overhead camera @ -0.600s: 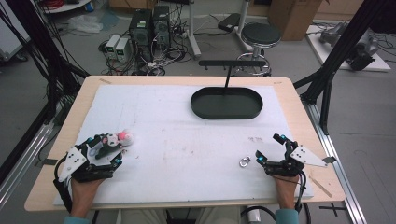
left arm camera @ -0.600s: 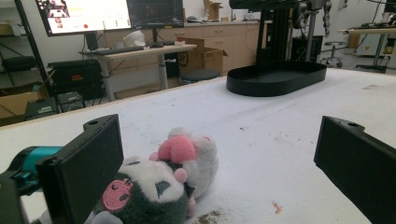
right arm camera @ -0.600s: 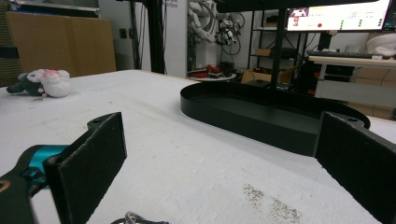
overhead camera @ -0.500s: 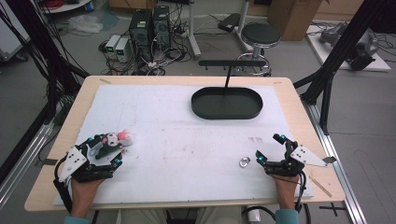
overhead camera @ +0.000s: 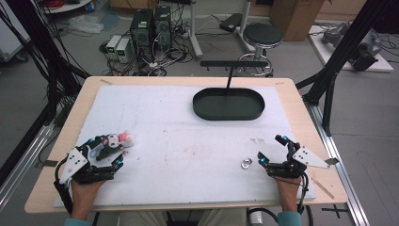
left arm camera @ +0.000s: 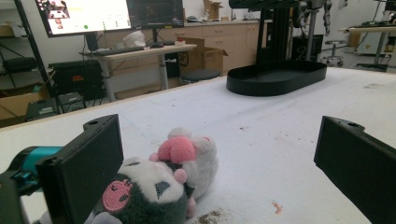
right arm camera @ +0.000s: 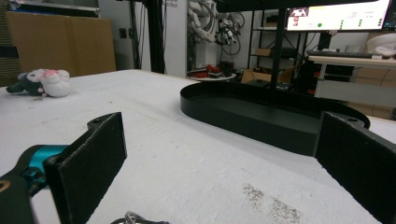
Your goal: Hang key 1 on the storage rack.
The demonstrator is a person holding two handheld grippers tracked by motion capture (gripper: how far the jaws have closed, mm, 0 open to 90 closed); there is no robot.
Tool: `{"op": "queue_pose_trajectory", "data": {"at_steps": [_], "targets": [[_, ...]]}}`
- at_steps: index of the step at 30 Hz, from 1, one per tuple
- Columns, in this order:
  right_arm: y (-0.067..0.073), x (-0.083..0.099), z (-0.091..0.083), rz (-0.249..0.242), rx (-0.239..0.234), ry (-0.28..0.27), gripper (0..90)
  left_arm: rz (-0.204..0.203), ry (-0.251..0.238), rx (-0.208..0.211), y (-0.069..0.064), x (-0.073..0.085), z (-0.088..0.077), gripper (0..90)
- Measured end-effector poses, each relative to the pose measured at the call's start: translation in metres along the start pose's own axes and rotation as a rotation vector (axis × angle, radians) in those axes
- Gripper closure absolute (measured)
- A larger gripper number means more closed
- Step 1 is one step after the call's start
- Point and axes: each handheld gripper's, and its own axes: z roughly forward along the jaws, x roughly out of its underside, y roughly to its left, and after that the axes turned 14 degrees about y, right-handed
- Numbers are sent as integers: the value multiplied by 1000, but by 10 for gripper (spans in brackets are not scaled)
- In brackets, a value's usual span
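A small plush toy (overhead camera: 116, 140), dark grey and white with a pink bow, lies on the white mat at the front left. My left gripper (overhead camera: 108, 151) is open around it. In the left gripper view the plush toy (left arm camera: 163, 182) lies between the wide-apart jaws, close against the left one. My right gripper (overhead camera: 272, 149) stands open at the front right. A small metal ring (overhead camera: 245, 164) lies on the mat just left of it, and the ring (right arm camera: 134, 218) shows at the bottom edge of the right gripper view, low between the jaws.
A black oval tray (overhead camera: 229, 113) with an upright post and crossbar stands at the back of the mat, right of centre. The tray (right arm camera: 243, 122) lies ahead of the right gripper. Black frame legs flank the table, and a stool and computers stand behind it.
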Motion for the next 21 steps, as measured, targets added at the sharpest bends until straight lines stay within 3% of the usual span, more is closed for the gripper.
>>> {"op": "queue_pose_trajectory", "data": {"at_steps": [7,11,17,21], "targets": [[-1,0,0,3,0,-9,18,-12,4,10,2,-1,-1,17],[-1,0,0,2,0,-9,18,-2,0,34,4,-10,-6,17],[-1,0,0,3,0,-8,18,33,46,47,12,-20,-9,17],[-1,0,0,2,0,-5,18,55,89,90,27,-34,-13,17]]}}
